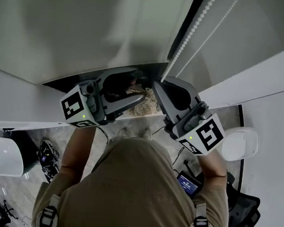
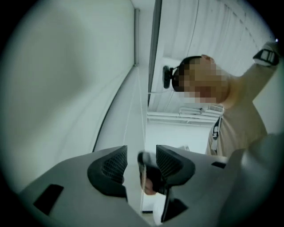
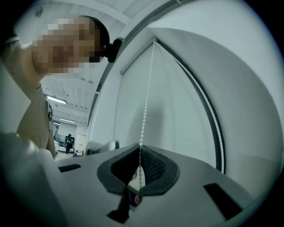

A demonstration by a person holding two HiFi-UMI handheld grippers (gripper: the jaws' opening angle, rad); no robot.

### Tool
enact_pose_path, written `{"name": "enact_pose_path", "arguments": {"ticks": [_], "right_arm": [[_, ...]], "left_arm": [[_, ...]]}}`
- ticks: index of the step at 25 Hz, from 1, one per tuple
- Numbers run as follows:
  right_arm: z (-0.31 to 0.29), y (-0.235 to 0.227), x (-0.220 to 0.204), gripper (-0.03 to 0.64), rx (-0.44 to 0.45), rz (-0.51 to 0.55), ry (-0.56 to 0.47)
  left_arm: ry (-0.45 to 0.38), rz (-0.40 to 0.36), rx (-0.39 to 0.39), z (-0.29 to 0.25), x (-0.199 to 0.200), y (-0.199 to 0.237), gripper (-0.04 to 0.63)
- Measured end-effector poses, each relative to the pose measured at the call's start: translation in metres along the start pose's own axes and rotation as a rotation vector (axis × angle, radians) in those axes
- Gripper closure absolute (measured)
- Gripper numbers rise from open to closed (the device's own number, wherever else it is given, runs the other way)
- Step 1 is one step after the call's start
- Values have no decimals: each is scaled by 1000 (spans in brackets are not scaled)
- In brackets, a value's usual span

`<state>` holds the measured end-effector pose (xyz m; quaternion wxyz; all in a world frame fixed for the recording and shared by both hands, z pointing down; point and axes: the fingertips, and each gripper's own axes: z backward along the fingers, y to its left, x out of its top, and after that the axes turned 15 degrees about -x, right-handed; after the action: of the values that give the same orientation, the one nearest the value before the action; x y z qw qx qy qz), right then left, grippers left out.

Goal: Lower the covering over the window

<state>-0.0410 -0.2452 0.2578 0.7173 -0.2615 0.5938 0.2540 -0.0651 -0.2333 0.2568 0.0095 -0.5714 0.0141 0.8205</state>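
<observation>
**Window corner: right gripper (image 3: 140, 153) clamped on the bead chain (image 3: 145, 111), left gripper (image 2: 141, 155) open**

Pale walls and a dark window frame (image 1: 187, 20) close in this corner. A white blind (image 1: 65, 25) hangs over the glass. From the head view its lower edge runs slantwise just above both grippers, with a dark strip under it. The bead chain comes down from the top of the frame, beside the blind's right edge, in two strands.

The right gripper points up at the chain with its jaws pressed together, and one strand is pinched between the ribbed pads. That strand runs straight and taut up toward the roller. The left gripper sits just beside it, a little lower and to the left. Its jaws stand wide apart, and a thin strand of the chain passes through the gap without touching either pad. The tip of the right gripper shows through that same gap. A person in a tan shirt (image 1: 140, 184) holds both tools, arms raised toward the window.
</observation>
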Motion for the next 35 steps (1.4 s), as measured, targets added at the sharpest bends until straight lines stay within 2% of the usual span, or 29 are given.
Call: {"name": "enact_pose_path", "arguments": {"ticks": [1, 2, 4, 5, 6, 7, 8, 9, 10, 11, 15, 16, 18, 19, 20, 21, 22, 23, 25, 26, 27, 29, 30, 31, 33, 35], "right_arm": [[2, 2, -12, 600, 7, -9, 33], [4, 5, -20, 600, 13, -9, 52], [5, 12, -24, 600, 22, 4, 55], [6, 15, -23, 600, 27, 14, 51], [9, 17, -21, 600, 34, 31, 46], [13, 19, -19, 599, 44, 52, 35], [19, 20, -14, 597, 53, 65, 16], [24, 18, -7, 521, 57, 54, -10], [28, 16, 4, 475, 55, 22, -38], [28, 13, 15, 474, 51, -9, -64], [19, 7, 37, 496, 20, 40, -92], [21, 6, 39, 577, 18, 38, -83], [25, 2, 42, 598, -1, 19, -74], [26, -1, 39, 598, -19, 20, -69], [26, -3, 31, 600, -29, 19, -51], [25, -2, 18, 600, -25, 11, -14], [22, 3, 2, 600, -11, 2, 29], [19, 9, -12, 600, 4, 0, 61], [14, 18, -24, 600, 22, 10, 79], [14, 20, -24, 600, 29, 16, 76], [17, 21, -22, 600, 39, 27, 72], [29, 19, -17, 598, 66, 45, 54], [37, 17, -11, 536, 72, 31, 35], [43, 12, -2, 441, 73, -3, 9], [49, 5, 24, 439, 69, -52, -50], [43, 3, 44, 443, 63, -14, -99]], "left_arm": [[-23, -18, 8, -2, 14, 4, 396], [-13, -47, 16, -11, 24, 7, 396], [70, -102, 18, -37, 30, 9, 397], [106, -111, 19, -47, 28, 9, 460], [119, -104, 21, -52, 25, 7, 571], [111, -91, 28, -51, 23, 5, 577], [103, -87, 43, -46, 22, 3, 578], [109, -91, 61, -38, 18, 3, 578], [129, -92, 74, -31, 11, 2, 578], [154, -84, 76, -27, 0, 1, 578], [199, -10, 42, -39, -44, -17, 578], [194, -6, 34, -43, -46, -23, 578], [163, -16, 11, -42, -38, -31, 577], [120, -8, -1, -36, -28, -31, 548], [61, 7, -6, -28, -14, -29, 424], [8, 11, 0, -23, 3, -25, 407], [-16, -8, 13, -22, 18, -19, 407], [-5, -47, 26, -27, 30, -15, 407], [75, -122, 55, -45, 39, -7, 407], [107, -136, 71, -53, 38, -4, 455], [118, -133, 82, -58, 35, -2, 574], [103, -118, 104, -55, 30, -3, 577], [115, -131, 128, -50, 24, -4, 577], [146, -147, 154, -45, 14, -3, 577], [195, -141, 176, -42, -12, -5, 577], [187, -110, 169, -47, -31, -14, 577]]}}
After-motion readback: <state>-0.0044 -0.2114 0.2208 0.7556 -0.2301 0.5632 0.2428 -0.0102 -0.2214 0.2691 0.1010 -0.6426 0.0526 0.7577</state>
